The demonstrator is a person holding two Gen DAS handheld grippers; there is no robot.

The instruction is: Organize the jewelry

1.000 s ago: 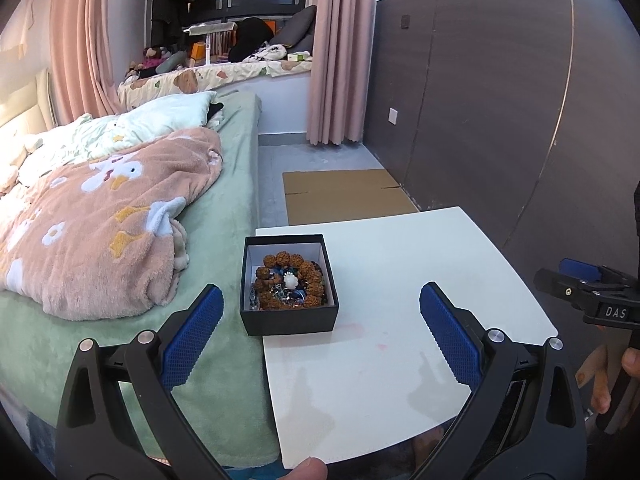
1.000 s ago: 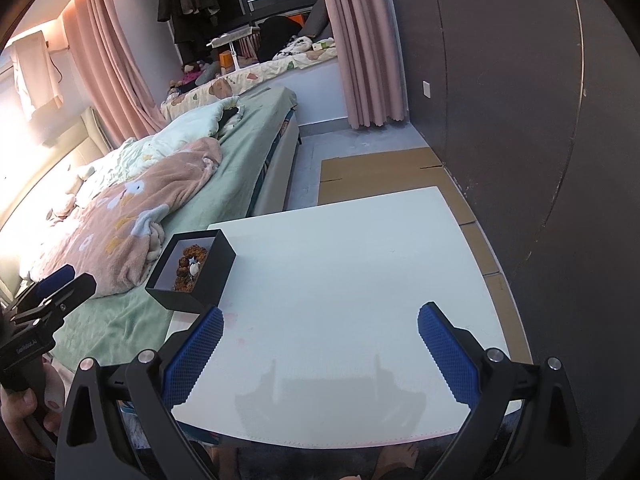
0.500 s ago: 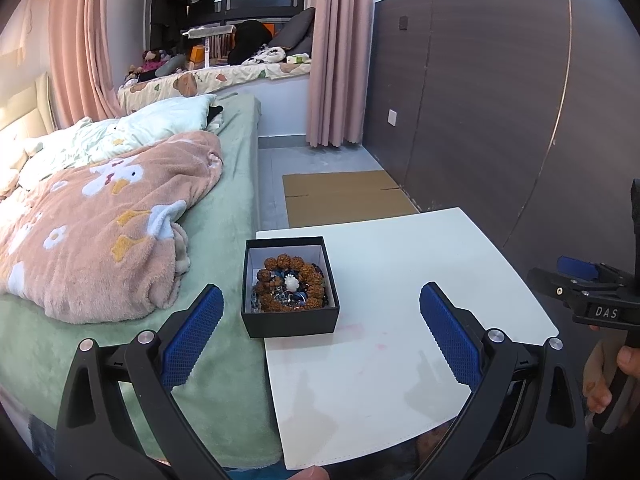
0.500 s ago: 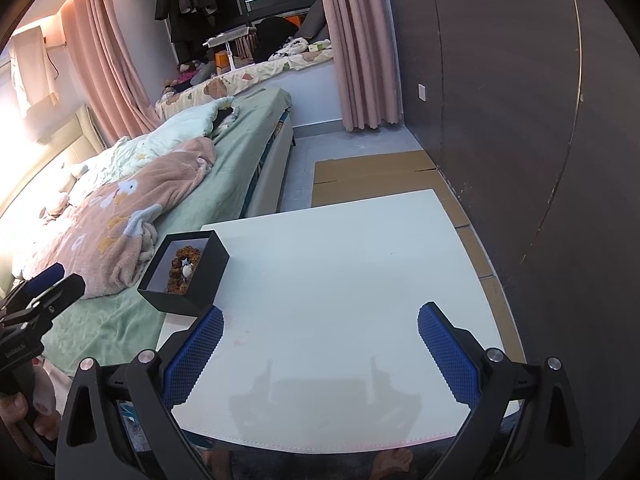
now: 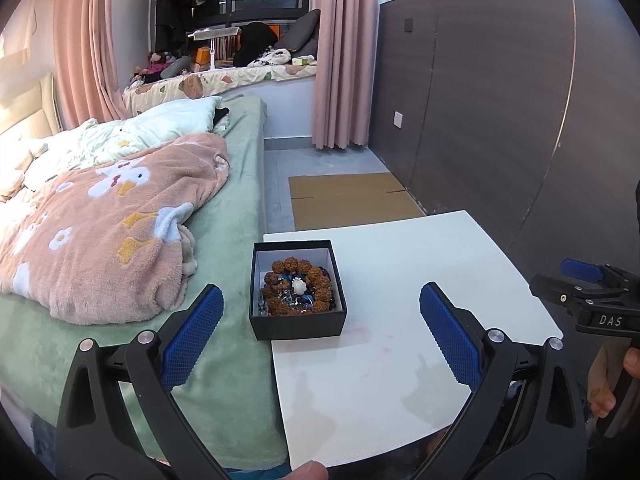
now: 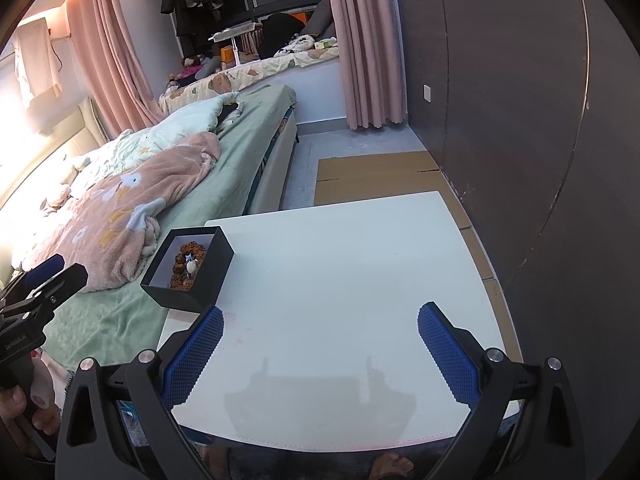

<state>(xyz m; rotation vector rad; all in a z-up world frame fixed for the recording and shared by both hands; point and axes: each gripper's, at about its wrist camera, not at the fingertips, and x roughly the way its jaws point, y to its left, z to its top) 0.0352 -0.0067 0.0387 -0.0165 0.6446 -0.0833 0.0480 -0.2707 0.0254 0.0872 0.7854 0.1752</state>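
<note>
My left claw point(image 5: 320, 336) hangs low over the near left part of the white table point(image 5: 400, 264), fingers spread wide apart, nothing between the blue pads point(image 5: 192, 336). The black jewelry box point(image 5: 296, 322) sits at 12 o'clock from this claw, just beyond the fingertips, on the table's left edge with its left side hanging over the green bedsheet point(image 5: 236, 248). The box is open. Inside, a ring of brown beads point(image 5: 298, 288) curls around a small white charm point(image 5: 299, 286); darker small pieces lie under it, too tangled to tell apart.

My right claw point(image 6: 320, 344) is also wide apart and holds nothing, over the near edge of the table. From this side the box point(image 6: 212, 276) lies at 10 o'clock, beyond the left pad, not touching it. The beads point(image 6: 186, 264) show only in part behind the box wall.

Each claw appears in the other's camera: right claw point(image 5: 584, 280) at 3 o'clock in the left view, off the table's right edge; left claw point(image 6: 48, 276) at 9 o'clock in the right view, over the bed.

A pink blanket point(image 5: 104, 232) lies on the bed at 10 o'clock. Flattened cardboard point(image 5: 348, 196) lies on the floor beyond the table.
</note>
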